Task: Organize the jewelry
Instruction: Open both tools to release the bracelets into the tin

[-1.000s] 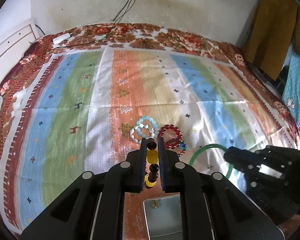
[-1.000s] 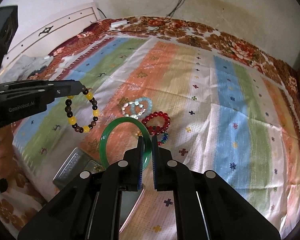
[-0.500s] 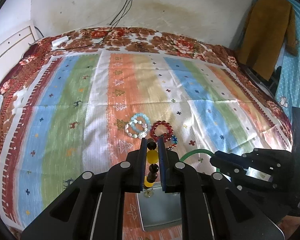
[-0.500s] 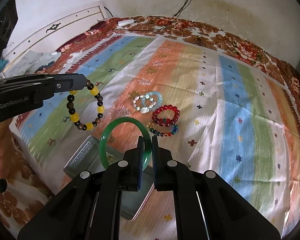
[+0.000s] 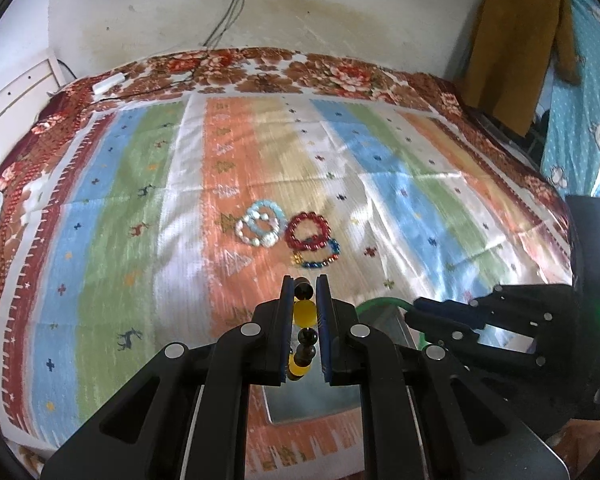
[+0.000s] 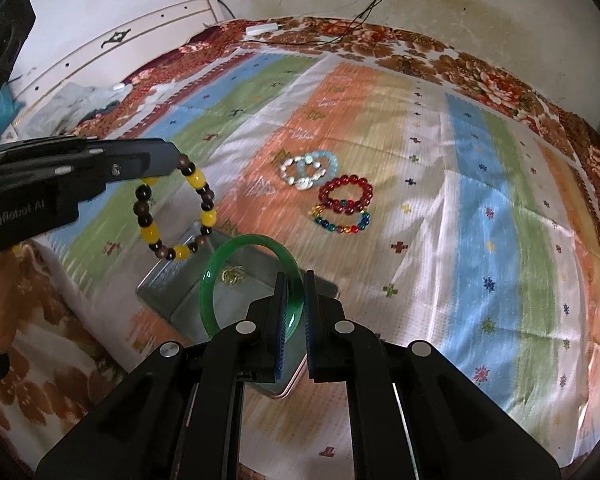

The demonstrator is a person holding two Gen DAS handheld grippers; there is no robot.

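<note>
The left gripper is holding its jaws nearly closed on the yellow-and-brown bead bracelet, gripping it at the top so that the loop is hanging free above the near-left corner of the metal tin. Risk: the beads are round and the cord is slack, so the loop may be swinging and catching on the tin's rim, or slipping out early (only a few beads are sitting between the pads).

The right gripper is clamping its jaws almost shut on the green bangle, which is standing upright over the tin's open interior, where a small gold piece is already lying. Risk: the bangle looks hard and smooth; a release from height may be cracking it or bouncing it out onto the bed.

Both grippers are working close together over one tin, so a collision is possible.

The pale bead bracelets, red bracelet and multicoloured bracelet are lying beyond the tin, still unsorted.
</note>
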